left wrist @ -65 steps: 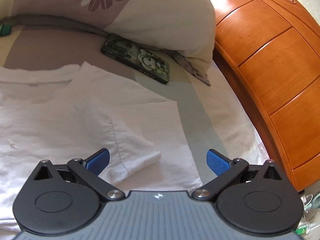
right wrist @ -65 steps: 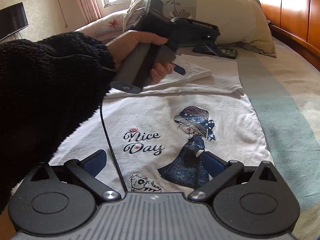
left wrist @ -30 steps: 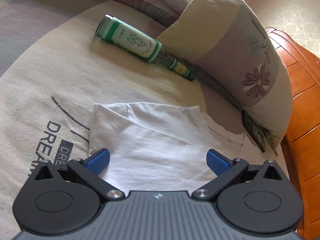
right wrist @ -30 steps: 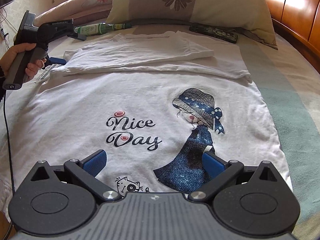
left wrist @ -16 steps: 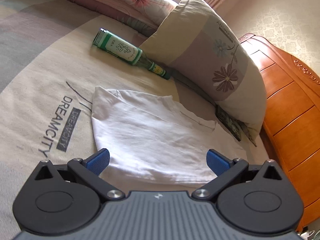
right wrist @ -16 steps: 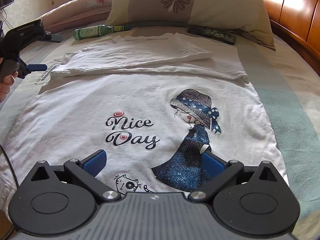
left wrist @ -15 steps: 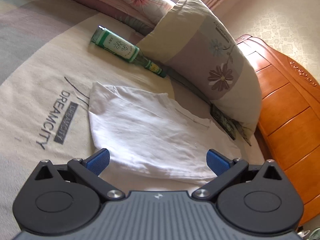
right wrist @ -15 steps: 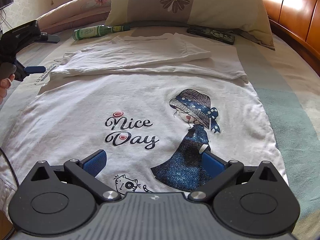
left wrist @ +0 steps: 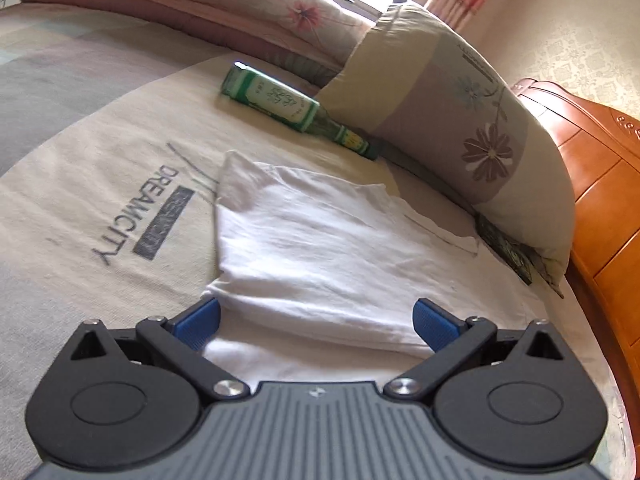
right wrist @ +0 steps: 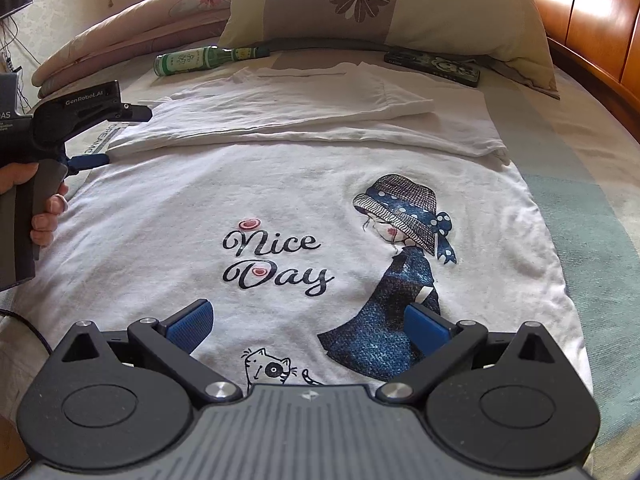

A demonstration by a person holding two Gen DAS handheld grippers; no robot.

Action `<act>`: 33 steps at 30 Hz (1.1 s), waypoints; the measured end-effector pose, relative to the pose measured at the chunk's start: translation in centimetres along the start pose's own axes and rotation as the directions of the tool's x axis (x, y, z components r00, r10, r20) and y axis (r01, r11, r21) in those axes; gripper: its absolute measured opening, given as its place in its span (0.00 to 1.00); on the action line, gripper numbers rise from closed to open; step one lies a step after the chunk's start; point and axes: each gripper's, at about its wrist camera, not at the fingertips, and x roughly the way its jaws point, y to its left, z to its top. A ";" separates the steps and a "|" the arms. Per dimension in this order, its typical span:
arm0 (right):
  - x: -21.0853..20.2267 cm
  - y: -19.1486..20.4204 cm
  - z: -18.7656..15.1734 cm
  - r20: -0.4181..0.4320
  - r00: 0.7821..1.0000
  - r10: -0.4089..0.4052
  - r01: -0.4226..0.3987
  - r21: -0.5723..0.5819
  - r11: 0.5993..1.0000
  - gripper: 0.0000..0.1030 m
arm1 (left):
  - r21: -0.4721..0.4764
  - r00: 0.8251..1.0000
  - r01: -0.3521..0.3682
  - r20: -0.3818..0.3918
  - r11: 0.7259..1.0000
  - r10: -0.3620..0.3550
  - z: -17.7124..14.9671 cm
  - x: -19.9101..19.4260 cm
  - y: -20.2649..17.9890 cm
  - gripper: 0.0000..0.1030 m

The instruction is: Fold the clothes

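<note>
A white T-shirt (right wrist: pixel 280 184) with a "Nice Day" print and a girl in a hat lies flat on the bed. Its top part, sleeves included, is folded over into a band (left wrist: pixel 320 248). My left gripper (left wrist: pixel 316 320) is open at the shirt's left edge, with its left fingertip (left wrist: pixel 198 320) beside the corner of the folded band. In the right wrist view, that left gripper (right wrist: pixel 114 136) is held by a hand (right wrist: pixel 44 216) at the left side. My right gripper (right wrist: pixel 308 326) hangs open over the lower hem, with nothing between its fingers.
A green glass bottle (left wrist: pixel 280 100) lies near the flowered pillow (right wrist: pixel 380 4). A phone (right wrist: pixel 434 66) in a patterned case rests under the pillow's edge. The wooden headboard (right wrist: pixel 592 20) runs along the right. A folded quilt (left wrist: pixel 180 8) lies at the back, and a cable (right wrist: pixel 24 324) trails at the left.
My left gripper swung from the shirt's right side over to its left edge and came down close to the folded band's corner. My right gripper has barely moved.
</note>
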 end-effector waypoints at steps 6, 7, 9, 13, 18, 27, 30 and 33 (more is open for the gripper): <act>-0.1 0.0 -0.1 0.002 1.000 -0.005 0.005 0.001 1.000 1.00 | 0.011 0.995 0.063 0.075 0.998 -0.064 2.1 -2.6 -0.8 0.99; -0.1 0.0 -0.1 0.002 1.000 -0.006 0.006 0.001 1.000 1.00 | 0.029 0.993 0.087 0.072 0.996 -0.089 2.7 -2.4 -1.5 0.99; 0.0 0.0 -0.1 -0.003 1.000 -0.010 0.010 -0.003 1.000 1.00 | 0.052 0.993 0.106 0.038 0.993 -0.108 3.3 -1.4 -2.5 0.99; 0.2 0.1 -0.2 -0.009 1.000 -0.024 0.024 -0.002 1.000 1.00 | 0.061 0.996 0.058 -0.073 0.996 -0.054 2.8 1.8 -3.2 0.99; 0.3 -0.1 -0.2 -0.008 0.999 -0.033 0.033 0.006 0.999 1.00 | 0.069 0.995 0.015 -0.097 0.998 -0.008 1.6 1.2 -2.1 0.98; 0.9 0.5 -0.4 0.008 0.997 -0.076 0.076 -0.037 0.996 1.00 | 0.399 0.985 0.125 -0.157 0.908 -0.067 1.6 -0.5 -10.0 0.98; 0.9 0.0 -0.3 0.034 0.997 -0.072 0.073 -0.012 0.997 1.00 | 0.497 0.966 0.217 -0.232 0.840 -0.112 0.2 -0.3 -13.2 0.98; 0.4 -1.2 0.1 0.072 0.996 -0.049 0.044 0.071 0.997 1.00 | 0.608 0.949 0.295 -0.275 0.737 -0.152 -1.0 -1.4 -15.5 0.99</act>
